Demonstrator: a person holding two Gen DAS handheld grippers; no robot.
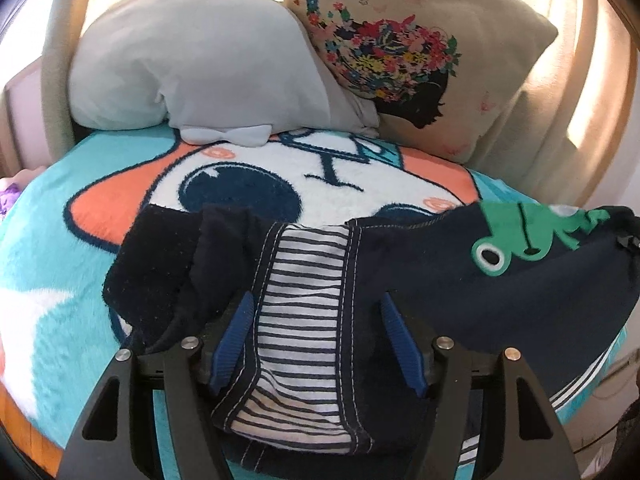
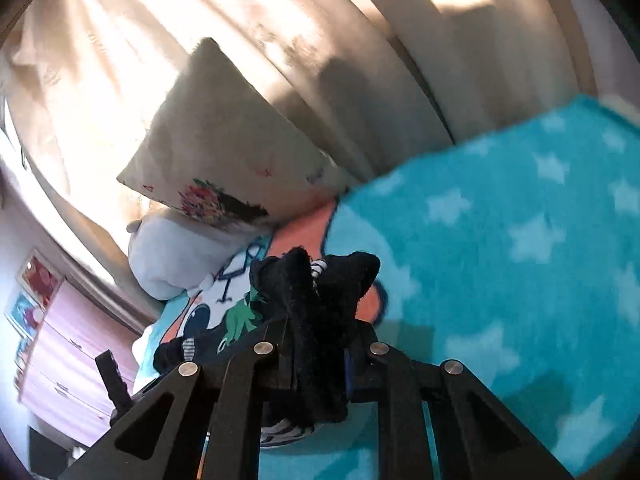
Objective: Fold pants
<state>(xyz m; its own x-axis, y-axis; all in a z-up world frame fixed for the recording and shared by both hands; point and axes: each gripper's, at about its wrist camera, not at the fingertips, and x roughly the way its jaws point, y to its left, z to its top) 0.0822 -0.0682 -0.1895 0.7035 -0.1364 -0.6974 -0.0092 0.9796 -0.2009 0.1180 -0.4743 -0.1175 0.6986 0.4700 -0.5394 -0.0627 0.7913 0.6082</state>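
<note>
pants (image 1: 420,264) on bed blanket (image 1: 60,240), striped waistband lining up | left tongs (image 1: 316,344) spread, astride waistband, cloth ahead and between | right tongs (image 2: 316,364) pinching dark bunched cloth | long axis rightward from left tongs

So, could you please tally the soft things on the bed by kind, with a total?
Pants: 1, navy with a green frog print, striped lining showing
Printed cushions: 1, beige with floral head silhouette
Plush toys: 1, grey with bow
Blankets: 1, turquoise fleece with stars
Total: 4
</note>
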